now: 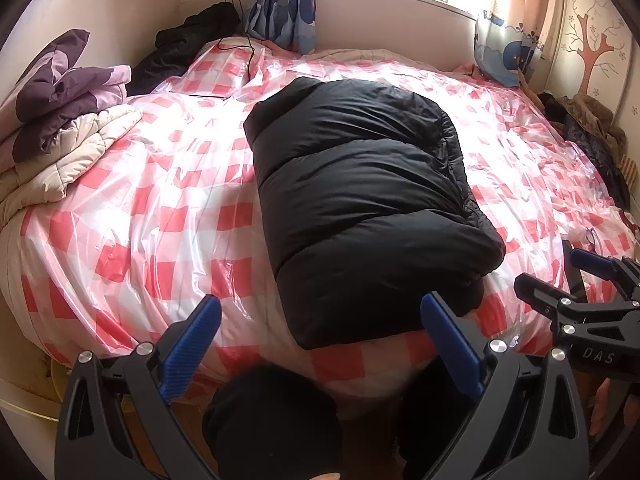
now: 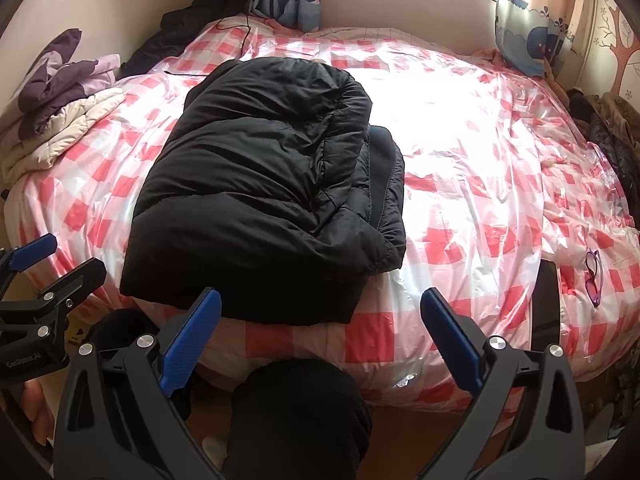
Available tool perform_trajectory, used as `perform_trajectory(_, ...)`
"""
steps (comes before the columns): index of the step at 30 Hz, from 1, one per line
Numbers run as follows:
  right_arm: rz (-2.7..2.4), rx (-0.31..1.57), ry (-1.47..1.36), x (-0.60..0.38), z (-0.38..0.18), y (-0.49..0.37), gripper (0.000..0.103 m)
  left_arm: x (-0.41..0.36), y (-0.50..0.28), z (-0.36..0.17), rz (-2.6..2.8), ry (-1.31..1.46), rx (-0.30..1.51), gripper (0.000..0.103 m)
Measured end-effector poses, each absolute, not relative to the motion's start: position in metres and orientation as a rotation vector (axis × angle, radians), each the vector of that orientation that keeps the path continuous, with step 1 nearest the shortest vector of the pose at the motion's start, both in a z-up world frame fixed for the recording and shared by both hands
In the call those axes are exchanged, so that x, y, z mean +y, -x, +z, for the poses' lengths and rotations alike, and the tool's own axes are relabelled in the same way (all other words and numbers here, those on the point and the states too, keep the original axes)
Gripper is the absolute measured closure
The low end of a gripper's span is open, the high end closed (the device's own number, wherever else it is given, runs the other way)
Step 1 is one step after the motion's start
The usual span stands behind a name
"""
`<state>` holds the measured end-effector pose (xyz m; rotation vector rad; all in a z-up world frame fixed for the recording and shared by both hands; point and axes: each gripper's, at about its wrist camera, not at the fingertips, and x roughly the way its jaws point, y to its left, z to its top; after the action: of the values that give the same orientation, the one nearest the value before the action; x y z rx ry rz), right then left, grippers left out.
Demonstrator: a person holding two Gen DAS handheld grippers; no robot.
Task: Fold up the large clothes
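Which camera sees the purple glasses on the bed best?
The right wrist view. The purple glasses lie in plain sight on the checked cover, near the bed's right edge. The left wrist view shows only a faint dark squiggle there, too small to recognise.

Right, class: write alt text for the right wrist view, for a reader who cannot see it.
A folded black puffer jacket lies on a bed covered in clear plastic over a red-and-white checked sheet. The right gripper hangs open at the bed's near edge, holding nothing, and purple glasses lie to the right.
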<state>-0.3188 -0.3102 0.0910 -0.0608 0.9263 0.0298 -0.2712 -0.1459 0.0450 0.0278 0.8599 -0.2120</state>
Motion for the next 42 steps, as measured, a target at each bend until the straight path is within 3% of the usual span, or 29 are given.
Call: perform_trajectory(42,0.083,0.974,0.030,-0.306,0.075,0.316,0.007,-0.142,0.264,0.041,-0.216,-0.029,0.870,0.007)
